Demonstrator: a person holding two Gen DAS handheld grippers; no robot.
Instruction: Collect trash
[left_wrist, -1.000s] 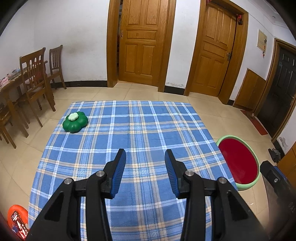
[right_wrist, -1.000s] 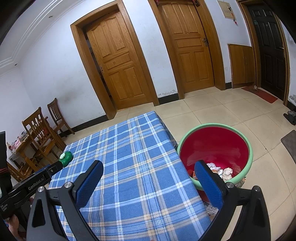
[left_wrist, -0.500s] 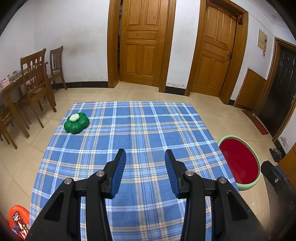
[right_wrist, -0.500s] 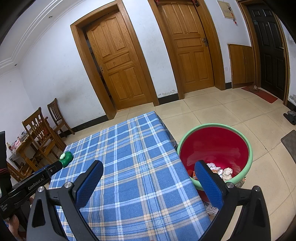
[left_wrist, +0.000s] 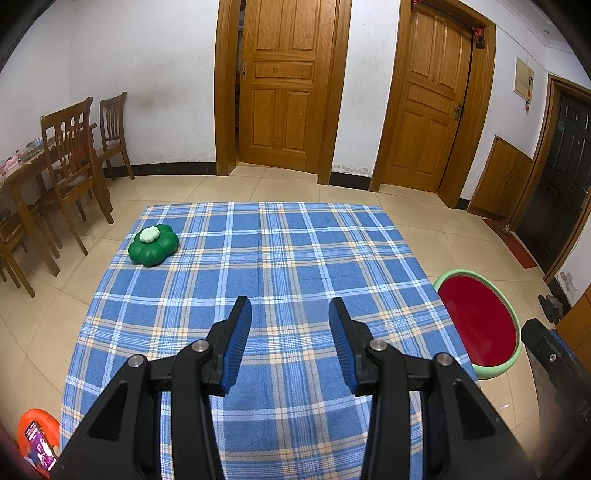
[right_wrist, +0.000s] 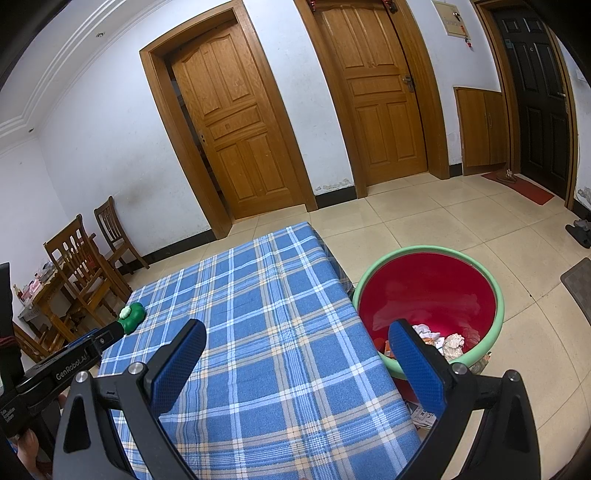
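The left claw is held above the near part of the counter, its two blue fingers a moderate way apart with nothing between them. The right claw has its jaws spread wide and also empty; it hangs over the right edge of the counter, one finger over the blue checked cloth and the other in front of the basin.

This basin, red inside with a green rim, stands on the tiled floor just beside the counter's right side. In its bottom lies the trash, some crumpled paper pieces. On the far left corner of the cloth sits a green flower-shaped object with a pale top. Wooden chairs stand by the left wall.
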